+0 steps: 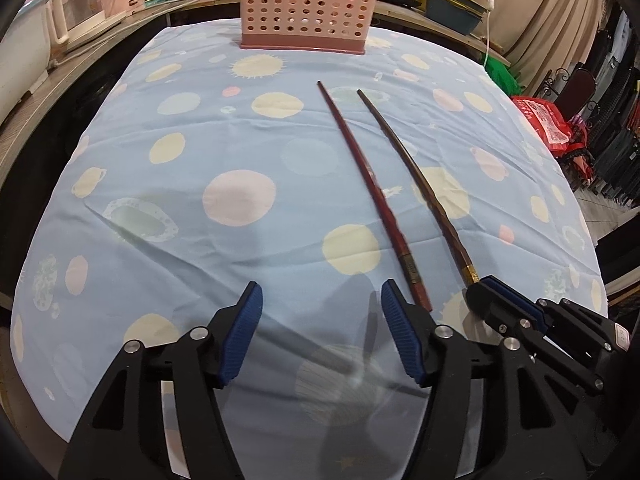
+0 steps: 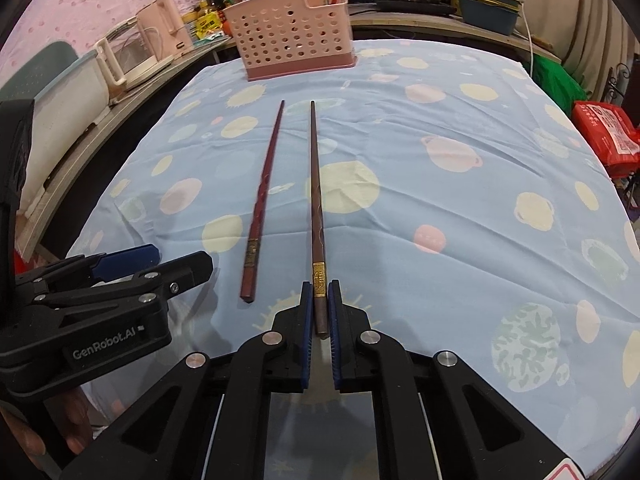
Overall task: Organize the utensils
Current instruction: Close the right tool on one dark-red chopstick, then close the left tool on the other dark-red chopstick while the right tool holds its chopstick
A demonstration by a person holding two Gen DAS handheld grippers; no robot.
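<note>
Two long dark chopsticks lie on the blue patterned cloth. My right gripper (image 2: 320,292) is shut on the thick end of the brown chopstick (image 2: 316,200), which also shows in the left wrist view (image 1: 416,184). The reddish chopstick (image 2: 264,188) lies free just left of it, and in the left wrist view (image 1: 368,184) its thick end rests beside my left gripper's right finger. My left gripper (image 1: 320,300) is open and empty, low over the cloth. The pink perforated utensil holder (image 1: 304,4) stands at the table's far edge, with red utensils in its right compartment (image 2: 296,28).
A white and pink appliance (image 2: 132,56) and bottles stand on the counter at back left. Pots and a teal basin (image 2: 484,4) sit at back right. A red bag (image 2: 608,132) is beyond the table's right edge.
</note>
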